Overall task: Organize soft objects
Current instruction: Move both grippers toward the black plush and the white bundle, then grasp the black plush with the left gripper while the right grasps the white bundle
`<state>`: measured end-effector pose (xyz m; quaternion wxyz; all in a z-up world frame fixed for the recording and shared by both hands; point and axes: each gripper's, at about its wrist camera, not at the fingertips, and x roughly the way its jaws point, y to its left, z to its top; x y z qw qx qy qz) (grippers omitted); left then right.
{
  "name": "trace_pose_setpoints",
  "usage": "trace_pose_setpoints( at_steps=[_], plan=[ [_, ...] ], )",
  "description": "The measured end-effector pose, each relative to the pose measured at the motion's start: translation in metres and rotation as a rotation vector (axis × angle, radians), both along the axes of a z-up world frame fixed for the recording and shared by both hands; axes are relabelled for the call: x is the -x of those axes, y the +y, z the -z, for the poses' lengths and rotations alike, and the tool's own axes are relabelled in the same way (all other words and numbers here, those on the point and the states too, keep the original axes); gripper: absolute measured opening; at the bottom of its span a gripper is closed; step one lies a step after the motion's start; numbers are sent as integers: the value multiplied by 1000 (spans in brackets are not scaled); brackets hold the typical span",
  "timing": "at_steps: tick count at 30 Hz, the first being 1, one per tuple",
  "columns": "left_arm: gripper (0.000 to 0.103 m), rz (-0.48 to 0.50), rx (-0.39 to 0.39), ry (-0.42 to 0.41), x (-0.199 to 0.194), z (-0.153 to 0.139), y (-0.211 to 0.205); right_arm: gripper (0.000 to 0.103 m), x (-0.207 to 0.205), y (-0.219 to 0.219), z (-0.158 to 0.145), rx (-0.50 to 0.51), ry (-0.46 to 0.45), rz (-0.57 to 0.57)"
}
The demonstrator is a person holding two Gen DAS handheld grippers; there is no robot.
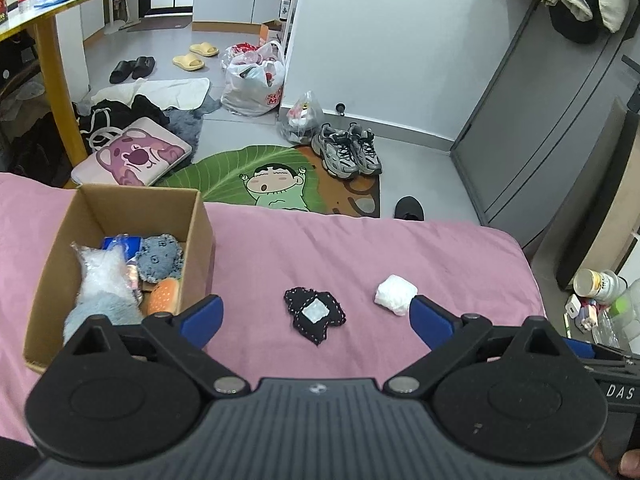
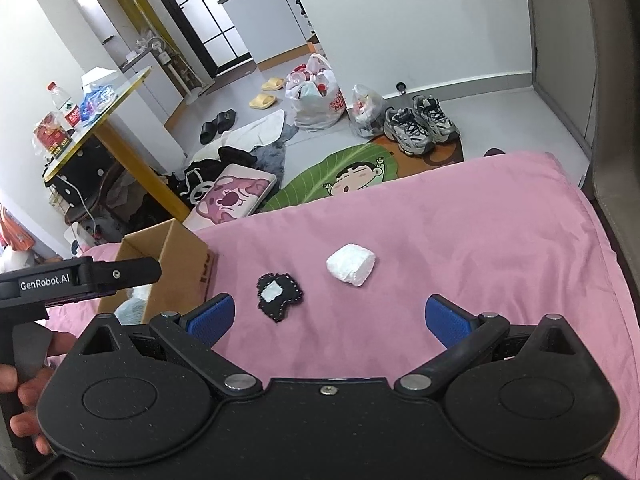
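Observation:
A black fabric patch with a white square (image 1: 315,314) (image 2: 279,295) lies flat on the pink bedcover (image 1: 400,248) (image 2: 480,240). To its right rests a white soft bundle (image 1: 395,294) (image 2: 351,264). A cardboard box (image 1: 202,216) (image 2: 184,256) at the left holds several soft items, among them a grey plush (image 1: 160,256) and an orange burger-shaped toy (image 1: 162,295). My left gripper (image 1: 316,320) hovers open over the patch, nothing between its blue pads. My right gripper (image 2: 328,320) is open too, just short of both loose items.
Beyond the bed edge the floor holds a green cartoon rug (image 1: 256,176), sneakers (image 1: 346,150), plastic bags (image 1: 254,80), a pink cushion (image 1: 132,156) and slippers. A yellow table (image 1: 52,40) stands at left. A person's hand (image 2: 24,400) holds the left gripper's handle.

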<state>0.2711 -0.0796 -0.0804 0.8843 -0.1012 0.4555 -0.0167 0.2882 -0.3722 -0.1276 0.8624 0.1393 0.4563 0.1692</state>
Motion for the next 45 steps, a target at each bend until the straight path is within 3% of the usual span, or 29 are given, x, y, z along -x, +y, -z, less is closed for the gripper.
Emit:
trace_pose_setpoints(
  at_steps=[6, 16, 25, 30, 32, 35, 45],
  plan=[
    [97, 14, 8, 21, -21, 19, -10, 102, -15, -8, 15, -16, 27, 15],
    [74, 2, 47, 154, -57, 75, -6, 93, -44, -2, 49, -42, 80, 2],
    [70, 24, 70, 275, -85, 118, -5, 89, -66, 11, 73, -53, 140, 2],
    [51, 10, 79, 353, -98, 150, -3, 88, -77, 24, 84, -20, 145, -39],
    [35, -4, 88, 351, -100, 152, 0, 87, -81, 28, 89, -3, 151, -45],
    [21, 18, 105, 346, -102, 147, 1, 87, -86, 34, 92, 14, 154, -61],
    [18, 36, 111, 289, -101, 130, 4, 83, -100, 56, 94, 99, 138, -96]
  ],
)
